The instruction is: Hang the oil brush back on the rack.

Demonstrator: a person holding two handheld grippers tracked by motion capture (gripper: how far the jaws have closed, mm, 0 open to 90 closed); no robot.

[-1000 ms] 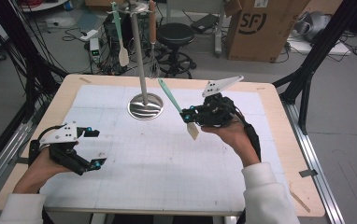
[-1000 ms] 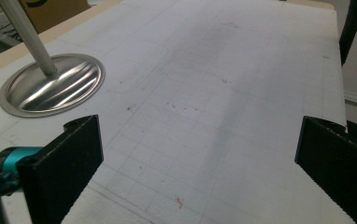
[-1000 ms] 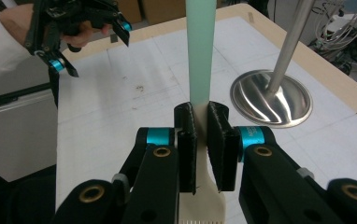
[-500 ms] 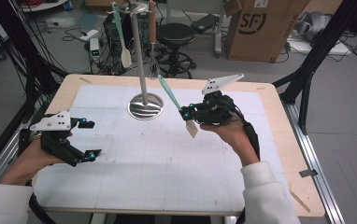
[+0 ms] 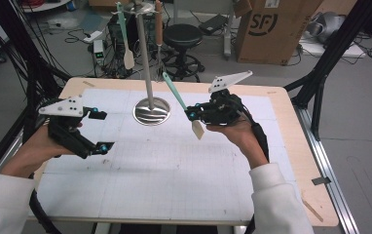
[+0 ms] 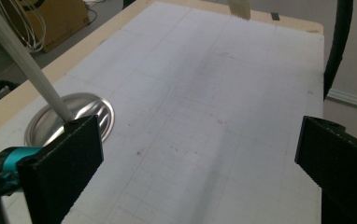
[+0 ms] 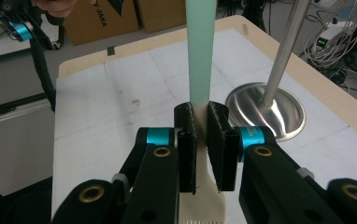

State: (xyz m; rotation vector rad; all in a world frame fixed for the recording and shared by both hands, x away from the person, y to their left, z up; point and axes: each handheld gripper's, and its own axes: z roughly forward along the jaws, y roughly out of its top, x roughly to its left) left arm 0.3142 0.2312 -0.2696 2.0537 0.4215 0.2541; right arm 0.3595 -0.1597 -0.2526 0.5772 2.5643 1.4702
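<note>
Mint-handled spatula (image 5: 180, 104) clamped in right gripper (image 5: 193, 115); left gripper (image 5: 100, 130) open; two utensils (image 5: 125, 34) hang.

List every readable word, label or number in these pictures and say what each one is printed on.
"SF": on the cardboard box on the floor beyond the table, high view.
"JAKA": on a cardboard box beyond the table's edge, right gripper view.
The small display on the white device on the floor is too small to read.
</note>
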